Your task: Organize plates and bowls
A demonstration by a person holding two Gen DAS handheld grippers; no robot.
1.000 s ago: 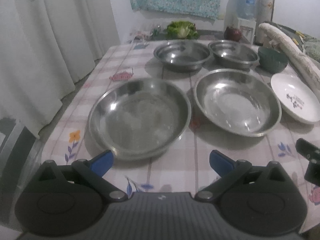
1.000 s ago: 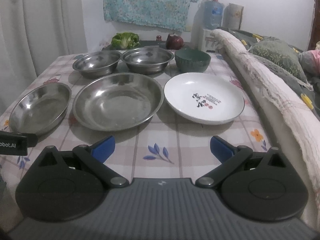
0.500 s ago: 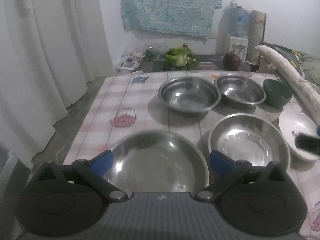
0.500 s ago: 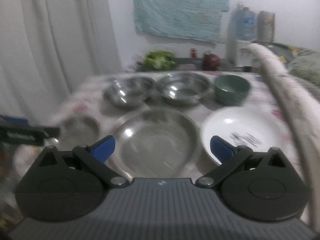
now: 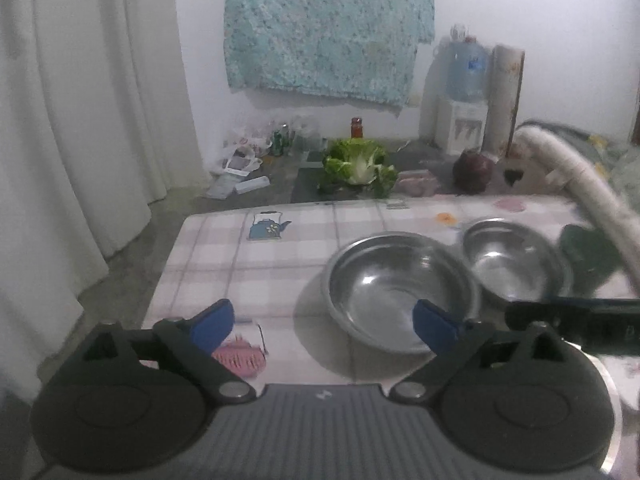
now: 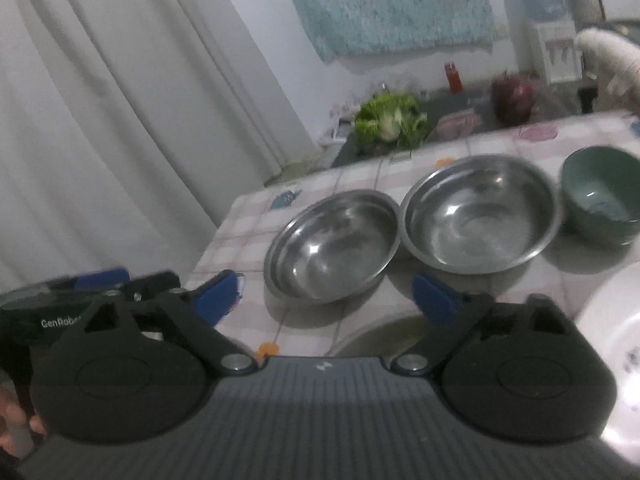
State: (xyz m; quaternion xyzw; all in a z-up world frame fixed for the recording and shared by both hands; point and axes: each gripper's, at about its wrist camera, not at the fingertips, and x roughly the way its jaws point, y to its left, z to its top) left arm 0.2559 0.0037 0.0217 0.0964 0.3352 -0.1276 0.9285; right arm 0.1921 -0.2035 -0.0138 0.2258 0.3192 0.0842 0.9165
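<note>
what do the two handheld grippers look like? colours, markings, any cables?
Both look alike: the left gripper and the right gripper each have a ribbed grey body with a small white logo, two round black discs, black link arms with silver pivot pins, and blue fingertip pads. Seen from the right wrist view, the left unit's side carries white "GenRobo..." lettering. No cables visible. Sleeves not visible.

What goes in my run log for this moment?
left gripper: open, jaws closing, empty | right gripper: open, jaws closing, empty | steel bowls: untouched

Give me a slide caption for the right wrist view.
Open right gripper nears two steel bowls and a green bowl on the checked tablecloth.
</note>
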